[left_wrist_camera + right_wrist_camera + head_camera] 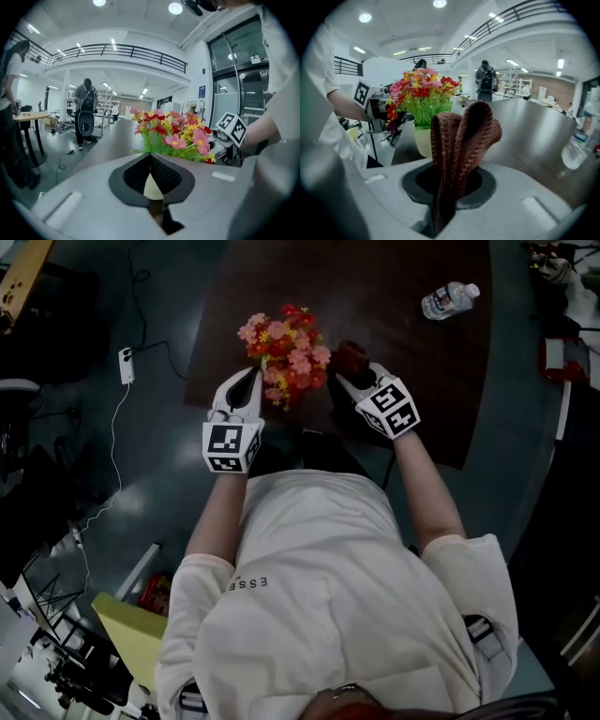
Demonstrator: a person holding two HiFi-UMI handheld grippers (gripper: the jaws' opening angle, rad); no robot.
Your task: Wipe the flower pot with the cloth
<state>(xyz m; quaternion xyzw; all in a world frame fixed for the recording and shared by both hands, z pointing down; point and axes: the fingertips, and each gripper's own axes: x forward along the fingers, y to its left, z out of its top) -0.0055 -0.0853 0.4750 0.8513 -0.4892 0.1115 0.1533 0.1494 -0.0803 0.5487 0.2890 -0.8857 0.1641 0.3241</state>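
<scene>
Left gripper (150, 164): jaws closed together. A cream sliver is seen between the black pads; a pinch on the pot cannot be confirmed.

Right gripper (447, 187): jaws clamped on the folded brown knitted cloth (464, 140), which stands up out of them.

The cream round flower pot (423, 140), filled with red, pink and yellow artificial flowers (286, 352), is located at the near edge of the dark brown wooden table (394, 362), between the two grippers. The cloth is held just beside the pot; contact cannot be judged.

A clear plastic water bottle (448, 300) is lying well apart, at the far right of the table.
</scene>
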